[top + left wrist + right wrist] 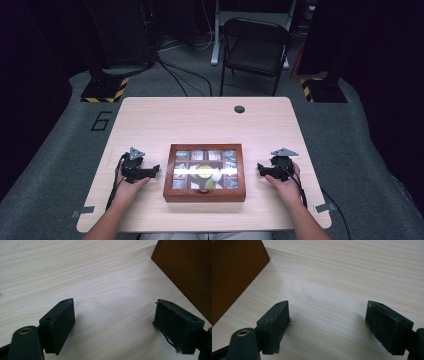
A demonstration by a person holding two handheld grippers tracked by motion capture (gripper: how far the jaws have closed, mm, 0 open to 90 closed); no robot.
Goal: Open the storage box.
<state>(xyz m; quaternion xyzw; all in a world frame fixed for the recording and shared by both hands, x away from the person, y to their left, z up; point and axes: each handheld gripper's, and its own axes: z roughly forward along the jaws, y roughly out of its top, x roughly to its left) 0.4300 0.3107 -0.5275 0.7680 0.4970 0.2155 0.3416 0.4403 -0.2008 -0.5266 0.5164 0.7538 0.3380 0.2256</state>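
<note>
Left gripper (pixel 113 317) fingers (pixel 61 325) spread wide, nothing between them, bare counter (pixel 87 277) beneath; right gripper (pixel 327 320) likewise parted and empty. Between the two, near each but touching neither, sits the wooden box (pixel 205 173), lid closed, at the counter's near middle. Glare across the glass lid hides the contents, possibly small packets in compartments.

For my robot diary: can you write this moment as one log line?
box: lid shut, centred | left gripper: open, beside box | right gripper: open, beside box
</note>
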